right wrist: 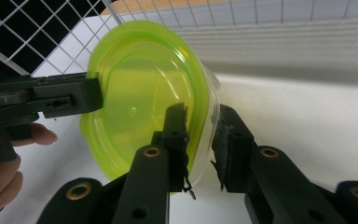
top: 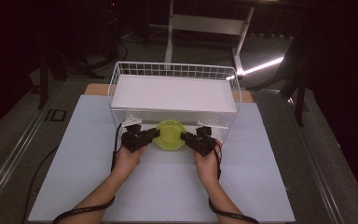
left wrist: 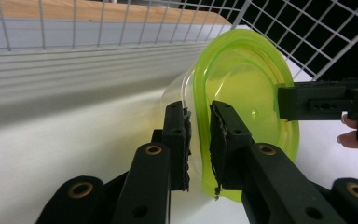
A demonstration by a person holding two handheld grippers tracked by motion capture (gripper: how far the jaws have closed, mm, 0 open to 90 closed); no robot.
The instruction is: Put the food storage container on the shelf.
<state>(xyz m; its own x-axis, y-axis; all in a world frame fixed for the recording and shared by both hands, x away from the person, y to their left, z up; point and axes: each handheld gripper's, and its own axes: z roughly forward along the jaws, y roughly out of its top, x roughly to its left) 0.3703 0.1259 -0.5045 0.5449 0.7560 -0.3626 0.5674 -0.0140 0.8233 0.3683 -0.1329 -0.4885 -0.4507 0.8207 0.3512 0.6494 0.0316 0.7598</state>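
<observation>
A clear round container with a yellow-green lid (top: 170,134) hangs between my two grippers at the front of the white wire basket (top: 175,65), its lid turned toward the person. My left gripper (top: 154,134) grips its left rim. In the left gripper view, the jaws (left wrist: 198,116) pinch the lid's edge (left wrist: 247,93), and the right gripper's jaw (left wrist: 307,100) reaches in from the far side. My right gripper (top: 185,136) has the right rim. In the right gripper view, its pads (right wrist: 198,121) close on the lid (right wrist: 140,93), with the left gripper (right wrist: 70,98) opposite.
A flat white box (top: 172,93) lies in the wire basket just behind the container. The basket stands on a pale mat (top: 168,186) on the table. Both forearms come in from the near edge, with cables trailing from the grippers. Dark floor and a table frame lie beyond.
</observation>
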